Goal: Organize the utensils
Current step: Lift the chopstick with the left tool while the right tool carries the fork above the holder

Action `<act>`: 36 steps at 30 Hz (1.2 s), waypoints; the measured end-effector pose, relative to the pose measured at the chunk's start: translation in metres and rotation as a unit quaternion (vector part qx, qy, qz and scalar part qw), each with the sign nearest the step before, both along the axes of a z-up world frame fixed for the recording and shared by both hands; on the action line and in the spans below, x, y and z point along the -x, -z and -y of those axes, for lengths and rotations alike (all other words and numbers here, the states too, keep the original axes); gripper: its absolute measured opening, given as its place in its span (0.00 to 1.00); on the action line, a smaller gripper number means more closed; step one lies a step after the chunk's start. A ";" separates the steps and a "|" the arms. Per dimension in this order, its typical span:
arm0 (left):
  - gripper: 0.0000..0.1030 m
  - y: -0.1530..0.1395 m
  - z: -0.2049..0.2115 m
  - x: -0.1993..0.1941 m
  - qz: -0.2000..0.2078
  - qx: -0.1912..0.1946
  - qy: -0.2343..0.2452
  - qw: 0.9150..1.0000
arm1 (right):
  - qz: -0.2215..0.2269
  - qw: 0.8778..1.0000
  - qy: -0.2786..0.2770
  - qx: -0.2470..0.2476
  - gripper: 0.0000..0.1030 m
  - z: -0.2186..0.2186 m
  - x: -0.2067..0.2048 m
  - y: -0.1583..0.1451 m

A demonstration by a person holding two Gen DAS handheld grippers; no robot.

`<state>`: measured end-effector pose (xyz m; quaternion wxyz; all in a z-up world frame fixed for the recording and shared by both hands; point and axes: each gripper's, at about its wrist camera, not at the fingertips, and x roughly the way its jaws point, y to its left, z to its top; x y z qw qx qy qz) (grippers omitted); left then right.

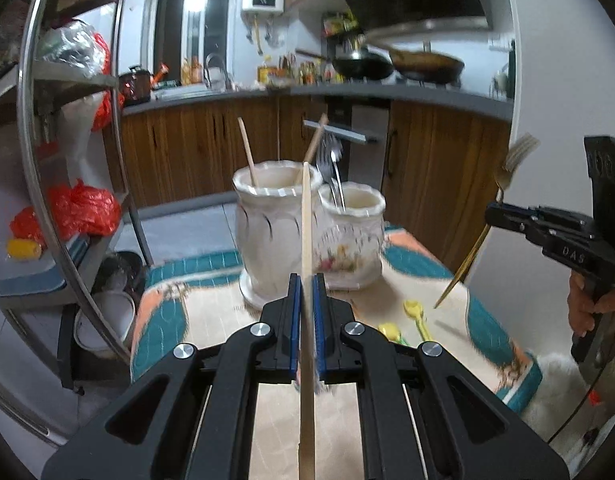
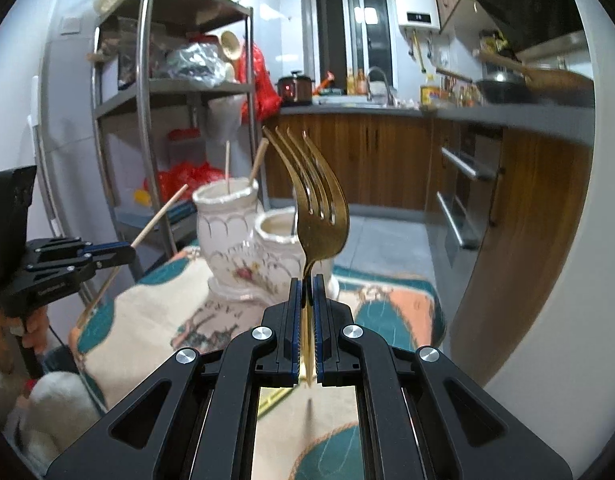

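My left gripper (image 1: 306, 282) is shut on a wooden chopstick (image 1: 306, 216) that stands upright in front of the taller white ceramic holder (image 1: 267, 236), which has two wooden chopsticks in it. The shorter holder (image 1: 353, 236) beside it has silver forks (image 1: 331, 160). My right gripper (image 2: 306, 284) is shut on a gold fork (image 2: 313, 208), tines up, held above the table to the right of the holders (image 2: 227, 236). The right gripper shows in the left wrist view (image 1: 493, 212) with the fork (image 1: 507, 176). The left gripper shows in the right wrist view (image 2: 125, 250).
The table has a patterned teal, peach and cream cloth (image 1: 211, 312). Yellow plastic utensils (image 1: 417, 318) lie on it near my left gripper. A metal shelf rack (image 2: 163, 92) stands at the left, kitchen counter and cabinets (image 2: 371, 152) behind. A white fluffy animal (image 2: 51, 404) is by the table edge.
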<state>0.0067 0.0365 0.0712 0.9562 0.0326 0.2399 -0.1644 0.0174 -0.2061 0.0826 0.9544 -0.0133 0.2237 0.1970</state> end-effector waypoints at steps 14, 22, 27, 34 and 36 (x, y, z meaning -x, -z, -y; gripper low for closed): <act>0.06 -0.057 -0.015 -0.043 0.111 0.099 -0.005 0.989 | 0.023 0.999 -0.021 -0.020 0.06 -0.018 -0.036 -0.048; 0.06 -0.070 -0.013 -0.098 0.123 0.163 0.001 0.979 | 0.068 0.996 -0.023 -0.053 0.06 -0.033 -0.066 -0.086; 0.06 -0.068 -0.009 -0.131 0.115 0.199 -0.008 0.973 | 0.078 0.994 -0.012 -0.071 0.06 -0.038 -0.092 -0.095; 0.06 -0.049 0.006 -0.159 0.132 0.162 -0.040 0.977 | 0.056 0.995 0.000 -0.087 0.05 -0.040 -0.119 -0.066; 0.06 -0.043 0.008 -0.159 0.137 0.150 -0.044 0.978 | 0.051 0.994 0.003 -0.091 0.05 -0.039 -0.123 -0.056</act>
